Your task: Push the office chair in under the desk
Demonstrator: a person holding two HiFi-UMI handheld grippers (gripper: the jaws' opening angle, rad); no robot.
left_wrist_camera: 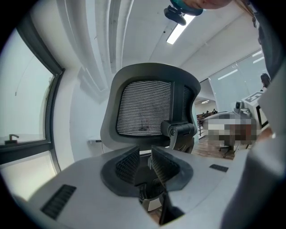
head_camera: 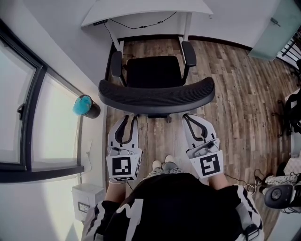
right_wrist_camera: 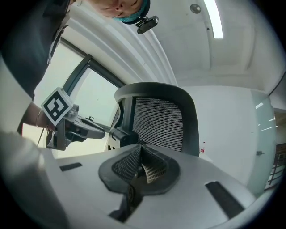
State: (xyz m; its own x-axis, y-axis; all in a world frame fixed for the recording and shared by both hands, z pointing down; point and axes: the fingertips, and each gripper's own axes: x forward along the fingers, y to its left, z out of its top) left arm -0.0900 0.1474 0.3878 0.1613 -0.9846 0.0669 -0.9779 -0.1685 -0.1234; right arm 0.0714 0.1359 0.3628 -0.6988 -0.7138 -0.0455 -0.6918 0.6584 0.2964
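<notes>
The black office chair [head_camera: 155, 92] stands in front of me, its seat [head_camera: 154, 70] facing the white desk [head_camera: 146, 8] at the top of the head view. Its curved mesh backrest [left_wrist_camera: 145, 107] fills the left gripper view, and the backrest [right_wrist_camera: 163, 123] also fills the right gripper view. My left gripper [head_camera: 130, 116] is just behind the backrest's left part, shut with nothing between its pads [left_wrist_camera: 129, 163]. The right gripper [head_camera: 186, 115] is behind the right part, also shut and empty, its pads [right_wrist_camera: 152, 167] meeting at the tips. Whether either tip touches the backrest I cannot tell.
A wall with a large window [head_camera: 28, 117] runs along the left; a teal-topped dark cup [head_camera: 86, 106] stands by its sill. A white box [head_camera: 87, 197] sits low at the left. Cables hang under the desk. More gear [head_camera: 282, 193] lies at the right on the wooden floor [head_camera: 240, 94].
</notes>
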